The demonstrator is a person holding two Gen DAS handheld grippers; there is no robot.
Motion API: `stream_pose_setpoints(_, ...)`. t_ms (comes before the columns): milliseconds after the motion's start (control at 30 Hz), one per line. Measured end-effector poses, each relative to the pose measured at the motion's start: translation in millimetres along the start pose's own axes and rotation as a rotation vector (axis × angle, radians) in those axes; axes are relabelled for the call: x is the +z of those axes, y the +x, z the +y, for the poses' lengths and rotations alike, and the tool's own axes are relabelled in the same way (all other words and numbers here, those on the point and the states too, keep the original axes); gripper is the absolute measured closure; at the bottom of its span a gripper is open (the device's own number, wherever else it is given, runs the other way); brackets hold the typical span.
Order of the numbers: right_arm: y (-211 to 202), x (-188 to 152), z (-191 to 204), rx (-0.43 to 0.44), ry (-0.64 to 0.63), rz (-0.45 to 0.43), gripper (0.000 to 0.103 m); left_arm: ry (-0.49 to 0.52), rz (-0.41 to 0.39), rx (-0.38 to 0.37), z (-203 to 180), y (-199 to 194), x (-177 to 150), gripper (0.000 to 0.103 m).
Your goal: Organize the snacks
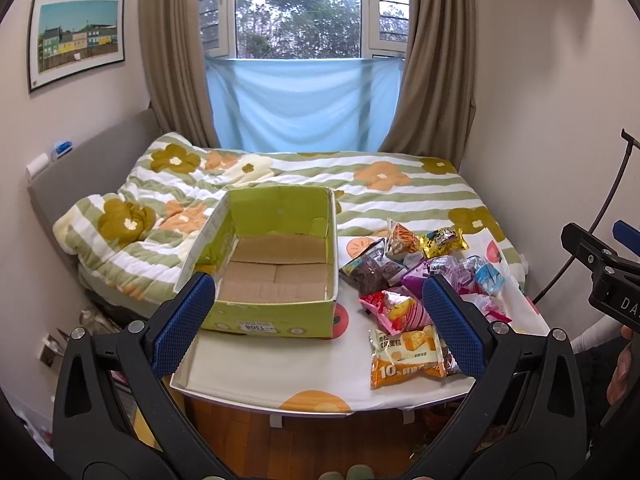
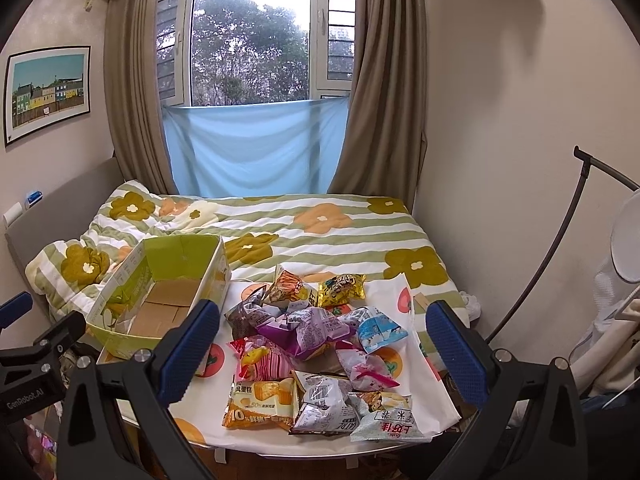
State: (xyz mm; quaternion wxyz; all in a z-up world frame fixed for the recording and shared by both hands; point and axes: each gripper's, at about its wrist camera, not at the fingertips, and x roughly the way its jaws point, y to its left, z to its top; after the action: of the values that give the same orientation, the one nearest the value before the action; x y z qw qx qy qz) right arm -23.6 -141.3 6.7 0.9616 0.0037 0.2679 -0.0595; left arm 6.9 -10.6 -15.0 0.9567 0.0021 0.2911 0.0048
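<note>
Task looks unstarted: box (image 1: 276, 276) empty, snack pile (image 2: 316, 344) loose on table (image 1: 280, 372) beside it. Left tool (image 1: 318, 322) wide, empty. Right tool (image 2: 322, 348) wide, empty, above pile.

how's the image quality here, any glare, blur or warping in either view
Left wrist view: window sky blows out white, picture frame and curtains bow from fisheye, dark corners; box and snacks evenly lit and sharp. Right wrist view: same bright window, curved walls, slight shine on snack wrappers, no motion blur.
</note>
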Motion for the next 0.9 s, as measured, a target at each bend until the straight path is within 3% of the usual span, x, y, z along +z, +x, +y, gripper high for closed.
stream_pose_setpoints(900, 0.3, 0.4, 0.0, 0.000, -0.003, 0.007, 0.000, 0.003, 0.028, -0.028, 1.7, -0.5, 0.3, 0.001)
